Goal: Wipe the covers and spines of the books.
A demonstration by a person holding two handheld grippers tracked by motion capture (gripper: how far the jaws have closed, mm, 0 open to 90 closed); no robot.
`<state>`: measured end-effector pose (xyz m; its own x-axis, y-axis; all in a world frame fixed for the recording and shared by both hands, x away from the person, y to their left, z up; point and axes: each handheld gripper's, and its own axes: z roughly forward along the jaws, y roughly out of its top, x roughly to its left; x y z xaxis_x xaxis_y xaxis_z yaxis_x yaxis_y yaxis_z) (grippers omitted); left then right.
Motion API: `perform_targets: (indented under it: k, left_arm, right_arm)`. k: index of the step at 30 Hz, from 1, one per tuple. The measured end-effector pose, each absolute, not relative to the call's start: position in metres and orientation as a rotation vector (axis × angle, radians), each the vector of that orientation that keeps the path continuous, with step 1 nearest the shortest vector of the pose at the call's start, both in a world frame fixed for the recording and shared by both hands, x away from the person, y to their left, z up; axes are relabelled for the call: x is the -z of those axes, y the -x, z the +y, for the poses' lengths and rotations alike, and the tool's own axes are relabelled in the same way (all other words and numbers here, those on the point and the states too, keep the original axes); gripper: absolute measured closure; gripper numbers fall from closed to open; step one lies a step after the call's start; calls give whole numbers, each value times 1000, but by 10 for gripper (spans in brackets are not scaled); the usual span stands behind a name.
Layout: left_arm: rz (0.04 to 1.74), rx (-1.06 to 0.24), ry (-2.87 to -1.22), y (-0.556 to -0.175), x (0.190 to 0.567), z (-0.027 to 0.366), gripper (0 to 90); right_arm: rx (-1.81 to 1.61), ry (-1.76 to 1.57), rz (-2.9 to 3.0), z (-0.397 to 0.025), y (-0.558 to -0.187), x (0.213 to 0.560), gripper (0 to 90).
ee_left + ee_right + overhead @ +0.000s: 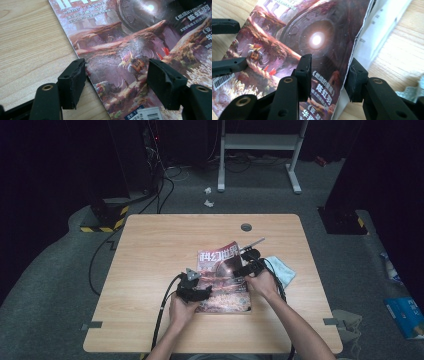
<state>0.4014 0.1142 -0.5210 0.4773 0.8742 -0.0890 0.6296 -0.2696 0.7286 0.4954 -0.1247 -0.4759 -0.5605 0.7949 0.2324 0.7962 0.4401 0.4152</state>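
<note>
1. Magazine (223, 279) lies cover up at the centre of the desk (150, 255) in the high view, with a cloth (281, 269) just right of it.
2. Left hand-held gripper (116, 80): jaws wide apart, straddling the magazine's left edge in the lower half of the left gripper view; nothing clamped.
3. Right hand-held gripper (330, 77): jaws apart on either side of the cover's lifted right edge, at lower centre of the right gripper view; whether the pads touch the cover I cannot tell.
4. White inner pages (377, 30) show under the raised cover, upper right.
</note>
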Motion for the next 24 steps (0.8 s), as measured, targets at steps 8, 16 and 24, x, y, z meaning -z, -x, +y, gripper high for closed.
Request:
perform_targets:
  k: [8,16,24]
  left_arm:
    - [1239,-428,-2002,-402,521,115,312]
    - [1233,-385,-1985,-404,522,118,287]
    - [1252,-338,-1979,-406,520,127,231]
  right_arm:
    - [731,1414,-2750,-115,-492,475,712]
    - [827,1381,-2664,-124,-493,471,854]
    - [890,1340,-2649,-125,-491,461,880]
